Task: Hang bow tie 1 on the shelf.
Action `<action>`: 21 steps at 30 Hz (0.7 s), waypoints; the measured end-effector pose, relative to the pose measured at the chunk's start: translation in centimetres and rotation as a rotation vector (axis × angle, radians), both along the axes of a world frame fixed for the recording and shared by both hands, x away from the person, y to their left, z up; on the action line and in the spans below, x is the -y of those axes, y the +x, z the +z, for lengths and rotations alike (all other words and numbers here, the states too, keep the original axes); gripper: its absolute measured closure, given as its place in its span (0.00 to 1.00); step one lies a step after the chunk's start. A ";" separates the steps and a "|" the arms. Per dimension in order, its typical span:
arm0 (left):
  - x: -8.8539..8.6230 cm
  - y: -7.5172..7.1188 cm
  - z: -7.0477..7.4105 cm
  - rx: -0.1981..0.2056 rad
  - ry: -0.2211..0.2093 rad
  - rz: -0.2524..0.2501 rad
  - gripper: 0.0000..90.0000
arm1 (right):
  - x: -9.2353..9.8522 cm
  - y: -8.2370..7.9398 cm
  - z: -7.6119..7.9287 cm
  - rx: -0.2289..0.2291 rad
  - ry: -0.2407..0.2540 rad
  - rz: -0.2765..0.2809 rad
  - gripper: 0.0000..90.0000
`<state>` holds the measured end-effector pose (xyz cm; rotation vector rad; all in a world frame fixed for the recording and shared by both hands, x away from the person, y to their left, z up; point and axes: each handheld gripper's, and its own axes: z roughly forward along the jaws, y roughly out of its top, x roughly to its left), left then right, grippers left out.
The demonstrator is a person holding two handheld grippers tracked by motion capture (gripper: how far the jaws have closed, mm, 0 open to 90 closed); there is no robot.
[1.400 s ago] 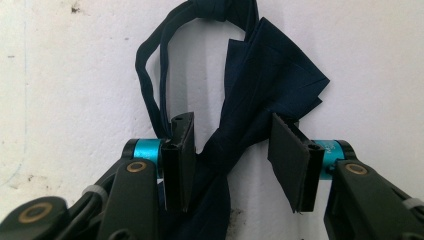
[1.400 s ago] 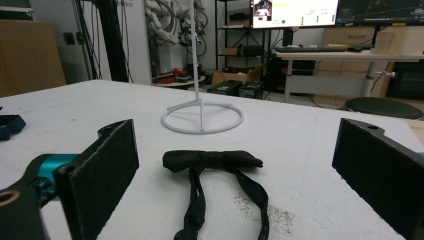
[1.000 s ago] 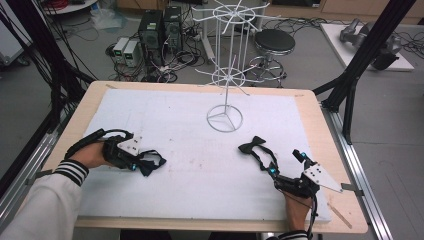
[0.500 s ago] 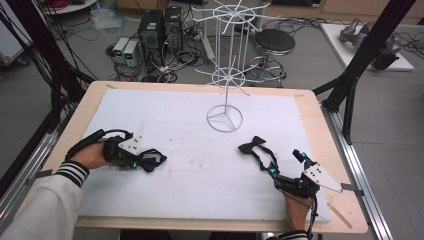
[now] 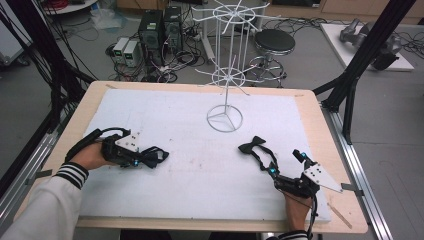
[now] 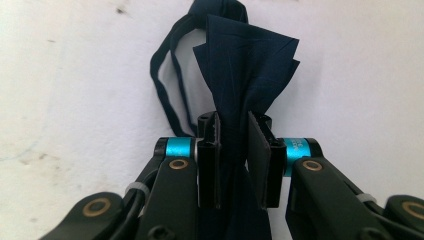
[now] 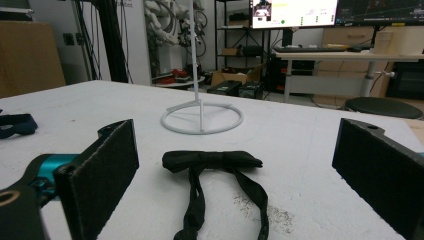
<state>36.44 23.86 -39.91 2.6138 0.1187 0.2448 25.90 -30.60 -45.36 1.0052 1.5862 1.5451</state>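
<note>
Navy cloth is pinched between the pads of the left tool [image 6: 234, 160]: a dark blue bow tie [image 6: 245, 65], gripped at its knotted middle, with one wing fanning out beyond the jaws and its thin strap [image 6: 167, 85] looping off to one side on the white pad. The jaws have just been closing and now sit clamped on the bow tie's waist. In the high view this left tool [image 5: 159, 156] lies low over the left part of the bench [image 5: 320, 125], the hand [image 5: 92, 156] behind it in a striped cuff, and the blue tie shows as a dark bunch at its tip.

The right tool [image 5: 261, 159] rests at the right front of the bench, pointing toward a second, black bow tie [image 5: 251, 145]. Its jaws stand wide apart, nothing between the pads. In the right gripper view the black tie [image 7: 212, 161] lies flat on the pad ahead of the open jaws, roughly midway between them, its two strap ends trailing back toward the camera. It is not touched.

Behind the black tie stands a white wire stand [image 5: 225, 117], its ring base on the pad near the bench's middle rear, its post rising to spoked tiers. The two ties lie well apart.
</note>
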 end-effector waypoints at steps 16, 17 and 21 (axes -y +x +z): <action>-1.3 0.2 1.1 0.007 -0.277 0.174 0.84 | 0.0 0.0 0.0 0.002 -0.003 -0.001 0.04; -1.4 0.3 1.2 0.011 -0.297 0.181 0.84 | 0.0 0.0 0.0 0.002 -0.003 -0.001 0.04; -1.6 0.3 1.6 0.025 -0.367 0.224 0.84 | 0.0 0.0 0.0 0.002 -0.005 -0.002 0.04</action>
